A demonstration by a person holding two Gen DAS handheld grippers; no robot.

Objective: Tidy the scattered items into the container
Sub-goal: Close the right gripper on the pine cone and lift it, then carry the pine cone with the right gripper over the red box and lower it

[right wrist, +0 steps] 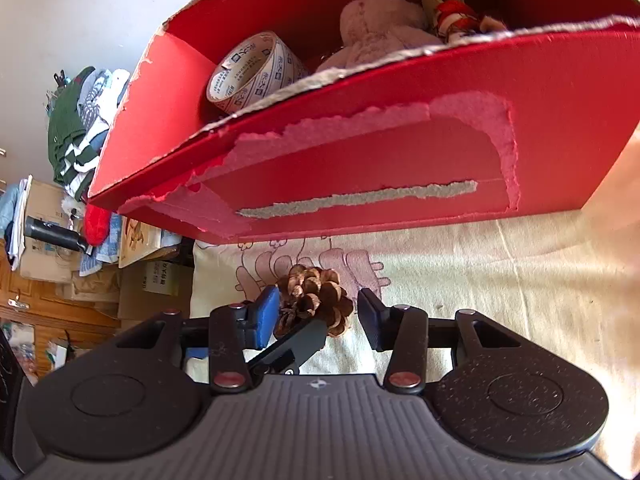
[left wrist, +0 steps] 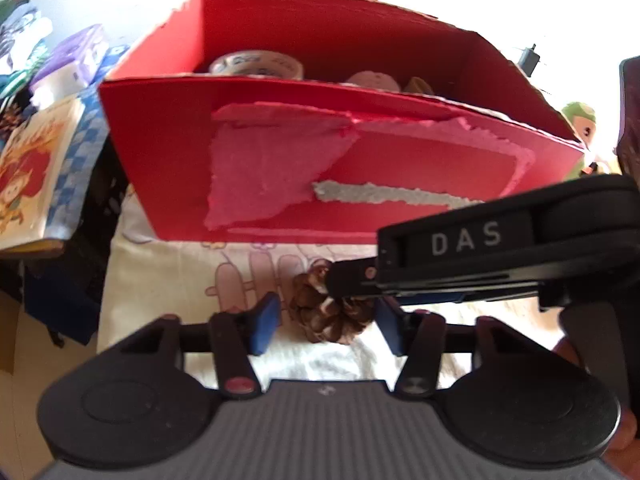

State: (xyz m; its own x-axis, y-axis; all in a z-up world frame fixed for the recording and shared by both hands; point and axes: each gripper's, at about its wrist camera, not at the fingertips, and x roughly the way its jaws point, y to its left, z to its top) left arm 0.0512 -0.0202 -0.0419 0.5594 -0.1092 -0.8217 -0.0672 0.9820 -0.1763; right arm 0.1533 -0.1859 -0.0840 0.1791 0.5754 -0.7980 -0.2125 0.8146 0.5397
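A brown pine cone (left wrist: 328, 314) (right wrist: 316, 300) lies on a pale printed cloth (right wrist: 480, 300), just in front of a torn red cardboard box (left wrist: 160, 140) (right wrist: 560, 128). My left gripper (left wrist: 327, 326) straddles the cone, with a sliver of cloth showing beside its left pad. My right gripper (right wrist: 318, 318) straddles the same cone: its blue left pad touches the scales and its right pad stands slightly off. The right gripper (left wrist: 352, 280) reaches in over the cone from the right. A left finger (right wrist: 298, 342) crosses under the cone. The box holds a tape roll (right wrist: 256, 68) and a plush toy (right wrist: 380, 28).
Picture books (left wrist: 36, 168) are stacked to the left of the box, and a green-haired figurine (left wrist: 580, 120) stands behind its right corner. Off the cloth's left edge are folded clothes (right wrist: 76, 120) and cardboard cartons (right wrist: 44, 240). Bare cloth stretches to the right.
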